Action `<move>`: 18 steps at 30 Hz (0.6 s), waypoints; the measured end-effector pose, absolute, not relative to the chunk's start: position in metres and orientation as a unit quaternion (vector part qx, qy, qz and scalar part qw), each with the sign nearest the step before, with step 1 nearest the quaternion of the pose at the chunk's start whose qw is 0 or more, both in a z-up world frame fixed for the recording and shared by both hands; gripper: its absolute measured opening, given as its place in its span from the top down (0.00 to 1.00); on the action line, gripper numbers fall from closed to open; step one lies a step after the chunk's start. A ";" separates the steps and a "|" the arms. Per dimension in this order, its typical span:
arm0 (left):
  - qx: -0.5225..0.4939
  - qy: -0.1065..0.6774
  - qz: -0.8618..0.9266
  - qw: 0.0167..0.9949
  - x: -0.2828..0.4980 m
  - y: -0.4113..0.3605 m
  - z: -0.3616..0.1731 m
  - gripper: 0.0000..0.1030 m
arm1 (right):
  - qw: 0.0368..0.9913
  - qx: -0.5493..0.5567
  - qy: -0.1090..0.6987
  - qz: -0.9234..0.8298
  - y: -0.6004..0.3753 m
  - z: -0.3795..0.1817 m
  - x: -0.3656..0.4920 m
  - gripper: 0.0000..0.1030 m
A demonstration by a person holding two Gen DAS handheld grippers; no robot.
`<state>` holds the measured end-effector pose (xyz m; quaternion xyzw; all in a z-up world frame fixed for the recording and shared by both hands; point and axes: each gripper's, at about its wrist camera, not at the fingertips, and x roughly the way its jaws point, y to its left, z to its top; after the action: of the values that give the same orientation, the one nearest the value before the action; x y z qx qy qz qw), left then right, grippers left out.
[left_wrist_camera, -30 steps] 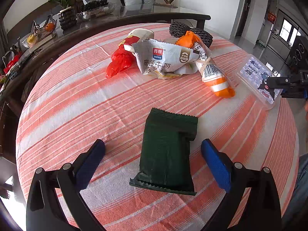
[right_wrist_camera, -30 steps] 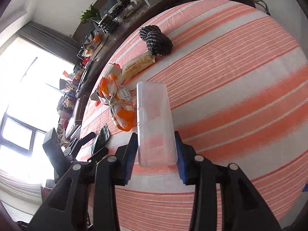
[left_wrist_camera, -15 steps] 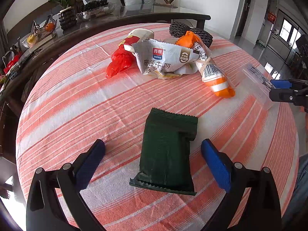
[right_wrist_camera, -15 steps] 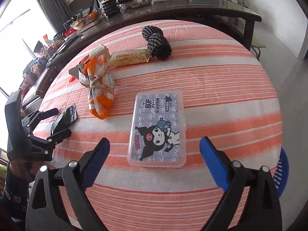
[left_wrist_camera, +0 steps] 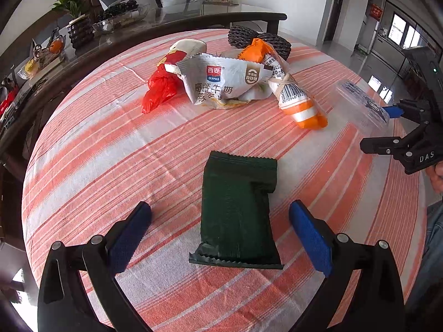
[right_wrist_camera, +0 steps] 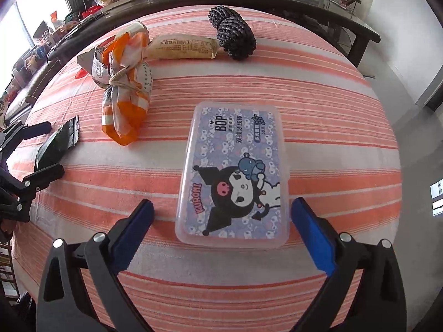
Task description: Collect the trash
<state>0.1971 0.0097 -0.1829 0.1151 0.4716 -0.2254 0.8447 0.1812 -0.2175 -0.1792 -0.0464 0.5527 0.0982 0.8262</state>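
A dark green wrapper (left_wrist_camera: pixel 238 207) lies flat on the striped tablecloth between the fingers of my open left gripper (left_wrist_camera: pixel 221 235); it also shows in the right wrist view (right_wrist_camera: pixel 56 144). A clear plastic box with a cartoon label (right_wrist_camera: pixel 235 174) lies flat between the fingers of my open right gripper (right_wrist_camera: pixel 221 235), not held; it also shows in the left wrist view (left_wrist_camera: pixel 360 102). Farther back lie a white milk-bread bag (left_wrist_camera: pixel 227 80), a red plastic bag (left_wrist_camera: pixel 159 88) and a knotted orange-and-white bag (left_wrist_camera: pixel 293 94).
Two dark woven balls (right_wrist_camera: pixel 232 33) and a beige bread packet (right_wrist_camera: pixel 182 47) lie at the far side of the round table (left_wrist_camera: pixel 97 144). A dark sideboard with a plant (left_wrist_camera: pixel 72 2) and bowls stands behind. The right gripper (left_wrist_camera: pixel 409 138) shows at the table's right edge.
My right gripper let go of the clear box and opened; the box went from held on edge to lying flat on the cloth. My left gripper has not moved.
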 end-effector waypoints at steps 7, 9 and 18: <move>0.156 0.497 -0.231 0.822 0.196 -0.005 -0.176 0.22 | 0.819 -0.054 0.560 0.108 -0.215 -0.147 0.199 0.07; 0.142 0.505 -0.227 0.821 0.196 -0.004 -0.176 0.27 | 0.806 -0.059 0.578 0.109 -0.210 -0.149 0.208 0.07; 0.104 0.495 -0.218 0.835 0.186 0.010 -0.168 0.64 | 0.805 -0.082 0.578 0.107 -0.207 -0.147 0.208 0.39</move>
<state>0.1859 0.0102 -0.1680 0.1041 0.4952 -0.2179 0.8346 0.2076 -0.2074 -0.1468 -0.0823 0.5780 0.1074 0.8048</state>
